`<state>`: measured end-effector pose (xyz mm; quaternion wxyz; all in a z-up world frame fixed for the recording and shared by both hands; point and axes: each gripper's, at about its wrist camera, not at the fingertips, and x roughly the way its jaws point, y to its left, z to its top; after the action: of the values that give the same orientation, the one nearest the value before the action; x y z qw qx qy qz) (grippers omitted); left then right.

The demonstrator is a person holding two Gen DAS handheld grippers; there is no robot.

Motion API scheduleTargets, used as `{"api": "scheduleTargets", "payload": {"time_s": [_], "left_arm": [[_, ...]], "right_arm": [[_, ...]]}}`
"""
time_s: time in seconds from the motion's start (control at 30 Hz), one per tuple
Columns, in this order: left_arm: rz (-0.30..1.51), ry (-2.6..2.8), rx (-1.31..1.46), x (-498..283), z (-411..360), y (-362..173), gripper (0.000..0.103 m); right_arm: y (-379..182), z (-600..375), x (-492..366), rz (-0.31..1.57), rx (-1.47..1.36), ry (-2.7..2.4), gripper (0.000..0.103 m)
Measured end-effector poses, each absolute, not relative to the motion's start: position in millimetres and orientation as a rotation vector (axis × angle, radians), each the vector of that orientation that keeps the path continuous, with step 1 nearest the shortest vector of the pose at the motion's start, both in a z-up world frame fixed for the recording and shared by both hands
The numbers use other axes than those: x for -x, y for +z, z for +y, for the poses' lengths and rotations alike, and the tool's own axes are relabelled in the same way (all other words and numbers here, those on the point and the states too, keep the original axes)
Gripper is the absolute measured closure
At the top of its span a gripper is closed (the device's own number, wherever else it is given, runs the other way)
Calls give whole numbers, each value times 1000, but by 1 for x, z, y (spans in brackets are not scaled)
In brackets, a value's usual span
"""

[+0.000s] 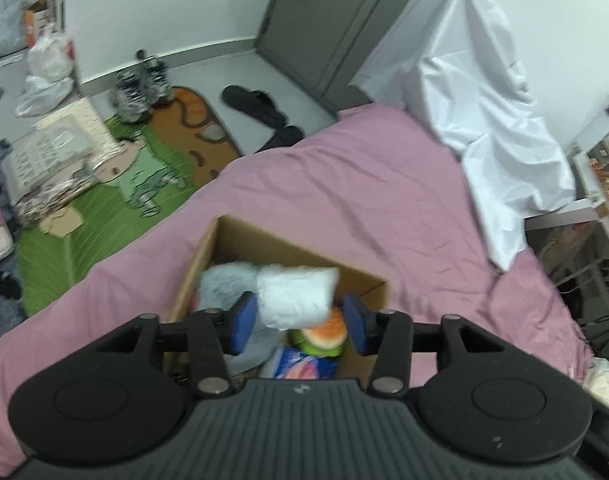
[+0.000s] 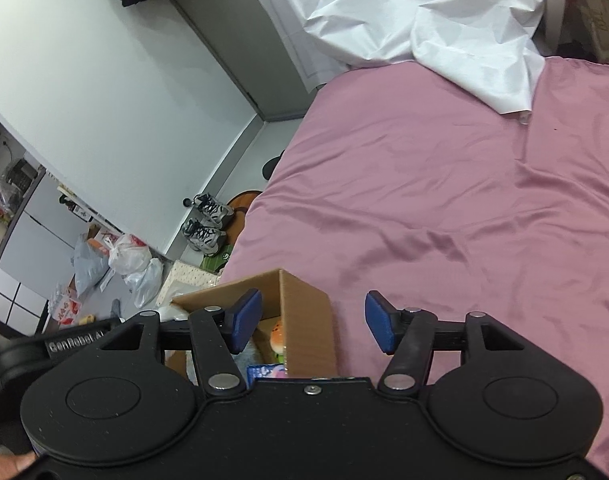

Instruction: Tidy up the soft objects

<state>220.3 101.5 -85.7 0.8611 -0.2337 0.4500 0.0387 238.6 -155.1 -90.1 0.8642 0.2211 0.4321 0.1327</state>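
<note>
A cardboard box (image 1: 264,242) sits on the pink bed (image 1: 344,184). Inside it lie a white fluffy pillow (image 1: 294,294), a pale blue plush (image 1: 220,284), an orange-and-green plush (image 1: 324,330) and a blue-pink packet (image 1: 300,364). My left gripper (image 1: 300,322) is open just above the box, its pads either side of the white pillow and apart from it. My right gripper (image 2: 312,326) is open and empty over the box's right wall (image 2: 304,320). The orange plush (image 2: 278,338) shows in the right wrist view too.
A white sheet (image 1: 484,92) drapes over something at the bed's far side. On the floor to the left are a green mat (image 1: 88,220), sneakers (image 1: 140,88), black slippers (image 1: 256,104), plastic bags (image 1: 48,64) and a grey wardrobe (image 1: 324,20).
</note>
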Motion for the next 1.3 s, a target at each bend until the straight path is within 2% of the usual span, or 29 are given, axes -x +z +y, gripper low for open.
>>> {"api": "scheduleTargets", "payload": {"time_s": [0.1, 0.43, 0.57, 0.7, 0.97, 1.1, 1.2, 1.3], "left_arm": [[933, 108, 482, -220, 99, -80, 35], [944, 190, 447, -202, 98, -73, 31], [941, 195, 417, -191, 91, -69, 24], [945, 186, 397, -182, 84, -66, 22], [928, 184, 331, -156, 69, -54, 10], [931, 178, 301, -141, 63, -51, 8], [943, 175, 288, -133, 59, -50, 8], [945, 173, 276, -124, 57, -46, 4]], "right_arm": [[-90, -161, -235, 904, -470, 275, 45], [-90, -174, -218, 898, -498, 279, 41], [-86, -181, -209, 883, -501, 278, 36], [-81, -188, -201, 867, -502, 283, 33], [-71, -199, -180, 840, -488, 296, 15], [-65, -202, -168, 824, -472, 320, 6], [-60, -203, -159, 817, -450, 336, 1], [-57, -206, -150, 813, -428, 343, 0]]}}
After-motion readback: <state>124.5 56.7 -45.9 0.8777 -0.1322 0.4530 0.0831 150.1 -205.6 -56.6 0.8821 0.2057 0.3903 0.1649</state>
